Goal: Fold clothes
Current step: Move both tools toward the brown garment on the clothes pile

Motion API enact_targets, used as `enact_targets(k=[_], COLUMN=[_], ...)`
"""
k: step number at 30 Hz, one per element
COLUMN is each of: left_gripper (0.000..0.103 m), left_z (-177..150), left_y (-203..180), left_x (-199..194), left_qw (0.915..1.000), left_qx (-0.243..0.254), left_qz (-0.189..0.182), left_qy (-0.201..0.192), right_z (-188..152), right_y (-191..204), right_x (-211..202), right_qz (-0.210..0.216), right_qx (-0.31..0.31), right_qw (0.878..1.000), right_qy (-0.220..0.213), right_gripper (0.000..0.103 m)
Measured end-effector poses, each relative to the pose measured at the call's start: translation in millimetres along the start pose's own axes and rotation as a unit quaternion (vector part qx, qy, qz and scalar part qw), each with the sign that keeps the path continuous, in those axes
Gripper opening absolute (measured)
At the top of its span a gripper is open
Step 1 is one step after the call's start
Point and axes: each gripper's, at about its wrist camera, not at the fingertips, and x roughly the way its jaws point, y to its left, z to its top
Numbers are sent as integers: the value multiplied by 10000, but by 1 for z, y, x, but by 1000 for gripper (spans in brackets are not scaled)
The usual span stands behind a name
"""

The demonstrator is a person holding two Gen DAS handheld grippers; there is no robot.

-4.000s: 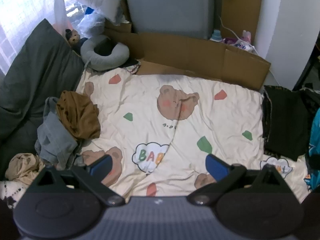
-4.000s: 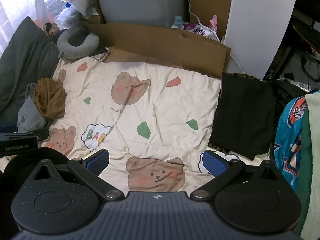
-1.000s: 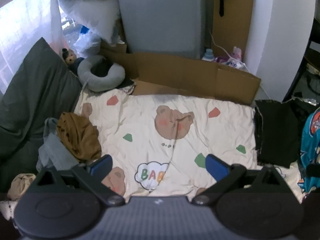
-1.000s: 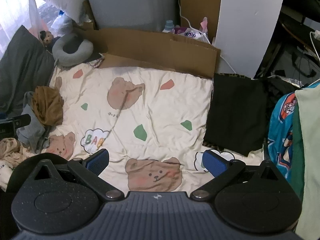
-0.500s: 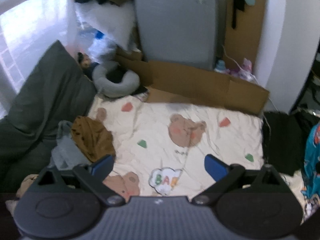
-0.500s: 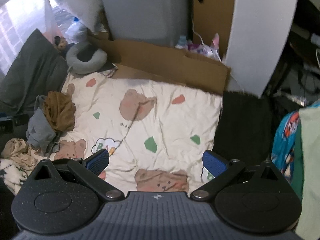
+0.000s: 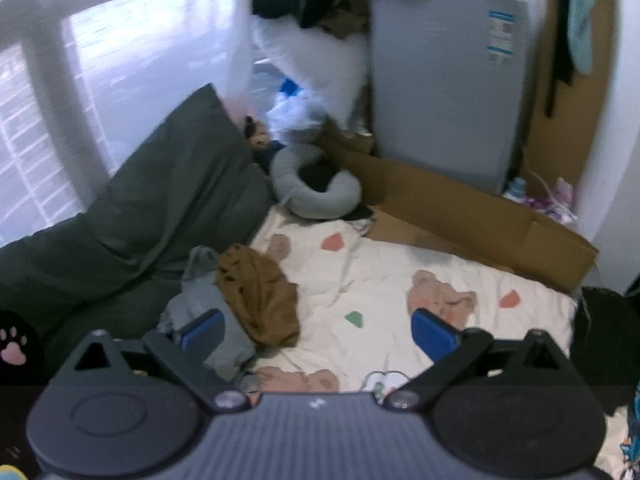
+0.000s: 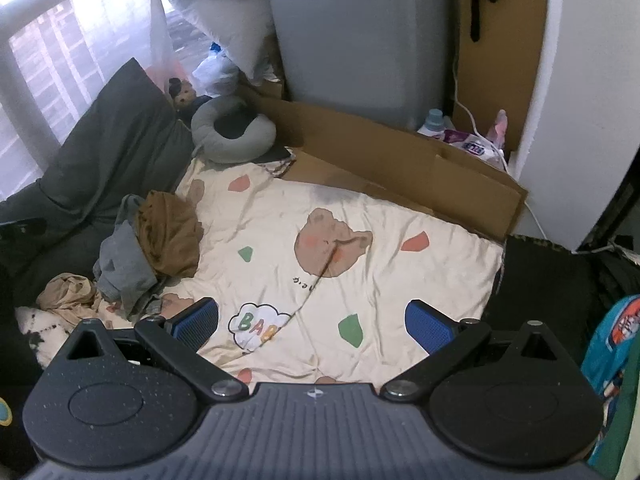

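**Bedding clear, pile at left — both tools raised and swung toward it**

Bear-print quilt (image 8: pixel 400 280) fills the floor ahead, its middle bare of any garment. Nothing is laid out for folding; I judge the task is at the pick-a-garment stage.

What changed: over the last few seconds both views have lifted and backed off. Window (image 7: pixel 80 80) and grey cabinet (image 8: pixel 360 32) now show where a moment ago only bedding did. My left view has also turned left, so the clothes pile now sits right over the left finger. I read that as lining up on the pile.

Left gripper (image 7: pixel 316 330): fingers spread wide, nothing between them. Right gripper (image 8: pixel 312 322): likewise spread and empty. Both hang well above the quilt.

Near: at the quilt's left edge, a tan garment (image 8: pixel 68 290) lies crumpled beside a white patterned cloth (image 8: pixel 36 328).
Next out: grey garment (image 8: pixel 120 268) bunched, with the brown garment (image 8: pixel 170 236) heaped on and against it, touching.
Left border: dark cushion (image 8: pixel 112 160), hard up against the pile, little room to come in from that side.
Right border: black cloth (image 8: pixel 540 280) along the quilt edge, then hanging blue-print fabric (image 8: pixel 612 344).
Far: neck pillow (image 8: pixel 232 130) at the corner, cardboard (image 8: pixel 400 152) along the back edge.

Open room is the quilt centre. Left view is blurred.
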Motion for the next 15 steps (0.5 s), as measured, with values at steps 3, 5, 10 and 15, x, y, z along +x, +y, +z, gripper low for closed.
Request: enact_targets(k=[3, 5, 10, 15], left_gripper=[101, 101, 101, 101], left_z=[5, 7, 11, 13], left_y=[15, 24, 40, 51], left_x=[10, 16, 35, 61], left_qw=[9999, 9998, 9993, 9987], left_qx=[-128, -183, -337, -517], left_qz=[58, 78, 80, -50], left_qy=[5, -45, -109, -12], right_z=[6, 10, 19, 31], right_y=[-3, -5, -19, -30], right_x=[12, 19, 41, 63], right_qz=[56, 79, -33, -37], right_qx=[3, -39, 44, 79], right_qw=[10000, 10000, 10000, 9999], right_qy=[31, 23, 43, 76], right_gripper=[103, 103, 103, 103])
